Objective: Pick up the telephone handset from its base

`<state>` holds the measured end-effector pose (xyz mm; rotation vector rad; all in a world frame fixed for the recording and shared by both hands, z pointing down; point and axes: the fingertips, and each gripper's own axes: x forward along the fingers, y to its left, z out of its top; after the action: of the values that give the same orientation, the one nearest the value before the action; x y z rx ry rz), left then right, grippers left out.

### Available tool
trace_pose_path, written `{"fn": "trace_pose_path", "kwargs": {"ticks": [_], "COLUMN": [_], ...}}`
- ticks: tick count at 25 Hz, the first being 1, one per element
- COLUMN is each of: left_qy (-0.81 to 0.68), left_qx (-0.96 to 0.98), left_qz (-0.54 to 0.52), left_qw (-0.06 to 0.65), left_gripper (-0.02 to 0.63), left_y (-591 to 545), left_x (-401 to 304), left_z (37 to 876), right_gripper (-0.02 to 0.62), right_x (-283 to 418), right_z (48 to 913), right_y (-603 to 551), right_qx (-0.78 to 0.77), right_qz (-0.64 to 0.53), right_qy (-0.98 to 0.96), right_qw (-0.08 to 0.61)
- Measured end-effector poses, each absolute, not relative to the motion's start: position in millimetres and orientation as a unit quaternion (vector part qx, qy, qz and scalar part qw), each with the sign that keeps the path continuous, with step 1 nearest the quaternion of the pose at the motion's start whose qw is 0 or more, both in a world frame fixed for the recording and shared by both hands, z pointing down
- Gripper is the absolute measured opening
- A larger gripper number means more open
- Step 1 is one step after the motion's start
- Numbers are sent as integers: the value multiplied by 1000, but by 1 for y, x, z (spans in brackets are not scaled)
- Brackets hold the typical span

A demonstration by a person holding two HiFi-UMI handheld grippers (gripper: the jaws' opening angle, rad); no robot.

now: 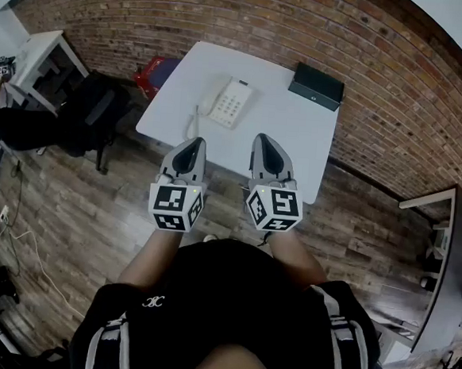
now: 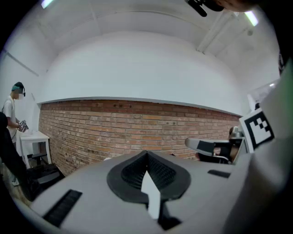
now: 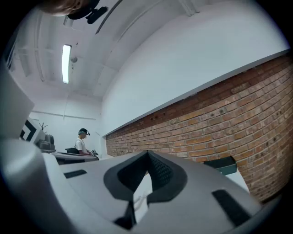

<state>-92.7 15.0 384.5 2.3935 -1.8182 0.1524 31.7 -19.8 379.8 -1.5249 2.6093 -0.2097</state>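
Lying on its base (image 1: 236, 104), the handset (image 1: 210, 100) sits along the phone's left side, mid-table (image 1: 291, 129). The left gripper (image 1: 194, 142) and right gripper (image 1: 264, 139) hover at the near edge, well short of it, with jaws pressed together and empty. The left is likely closer. It should open wide first, then straddle the handset's middle crosswise.

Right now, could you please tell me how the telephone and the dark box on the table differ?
The telephone is white, with a keypad and a cord; the box is dark and plain. The telephone lies left of the table's middle, while the box sits at the far right corner, close to the brick wall. Both rest on the white table.
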Motion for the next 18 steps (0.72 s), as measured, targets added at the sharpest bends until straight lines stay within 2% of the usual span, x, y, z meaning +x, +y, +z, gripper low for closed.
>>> {"fn": "trace_pose_path", "kwargs": {"ticks": [18], "left_qy": [-614], "left_qx": [784], "left_qz": [54], "left_qw": [72], "left_gripper": [2], "left_y": [28], "left_x": [-66], "left_z": [395], "right_gripper": [-2], "right_x": [51], "right_z": [379], "right_y": [-8], "right_qx": [-467], "right_qz": [-58], "right_qy": [880], "right_qw": [70]}}
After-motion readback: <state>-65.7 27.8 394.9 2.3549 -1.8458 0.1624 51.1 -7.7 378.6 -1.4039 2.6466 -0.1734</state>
